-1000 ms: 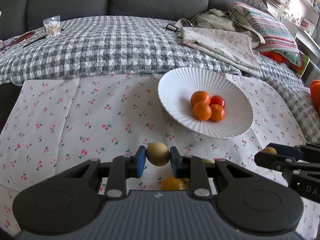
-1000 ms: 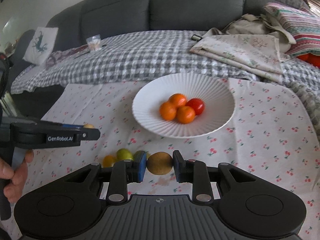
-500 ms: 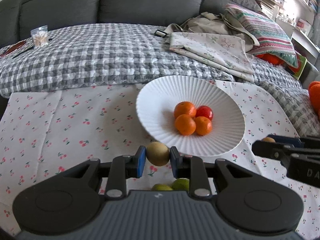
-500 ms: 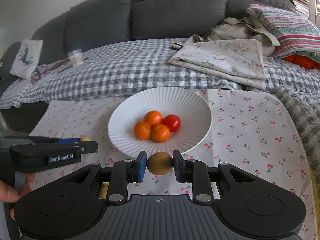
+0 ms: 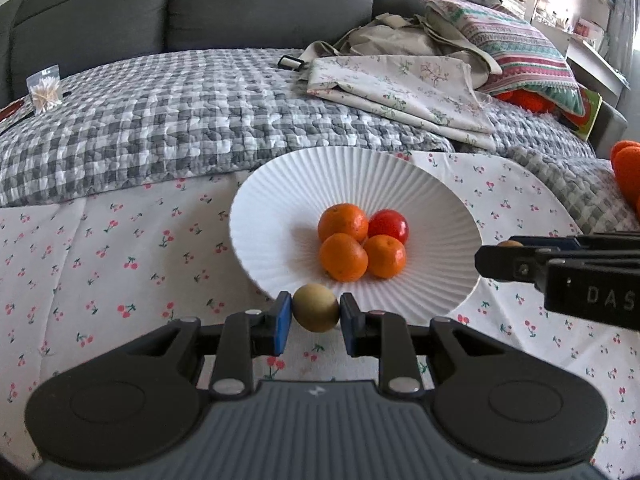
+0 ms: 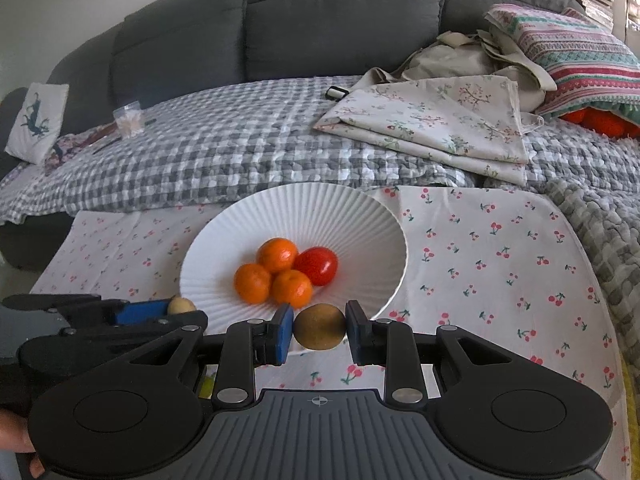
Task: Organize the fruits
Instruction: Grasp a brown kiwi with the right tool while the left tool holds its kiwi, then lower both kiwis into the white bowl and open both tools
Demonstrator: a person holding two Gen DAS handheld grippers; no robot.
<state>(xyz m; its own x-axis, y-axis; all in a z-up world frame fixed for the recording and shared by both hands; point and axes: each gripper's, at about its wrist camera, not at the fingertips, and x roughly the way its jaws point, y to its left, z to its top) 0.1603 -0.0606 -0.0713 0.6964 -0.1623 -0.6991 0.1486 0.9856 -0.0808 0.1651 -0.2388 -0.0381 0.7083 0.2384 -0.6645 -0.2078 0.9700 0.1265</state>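
Observation:
A white ribbed plate (image 5: 304, 184) (image 6: 340, 216) sits on the cherry-print cloth with three oranges (image 5: 343, 257) (image 6: 278, 255) and a red tomato (image 5: 389, 225) (image 6: 318, 266) in it. My left gripper (image 5: 316, 312) is shut on a pale tan round fruit (image 5: 315, 308) just in front of the plate's near rim; from the right wrist view it shows at the left (image 6: 182, 307). My right gripper (image 6: 320, 330) is shut on a brown kiwi (image 6: 320, 327) at the plate's near rim; in the left wrist view it enters from the right (image 5: 508, 254).
The cherry-print cloth (image 5: 120, 248) covers the near surface. Behind it lie a grey checked quilt (image 5: 160, 120), folded floral fabric (image 5: 400, 88), a striped pillow (image 5: 516, 44) and a grey sofa back (image 6: 320, 20). A yellow-green fruit (image 6: 206, 386) peeks beneath the right gripper. A hand (image 6: 16, 436) shows at lower left.
Both grippers have moved toward the plate with their fruit still held; the plate now looks larger and nearer, and the loose fruits on the cloth have slipped below the view.

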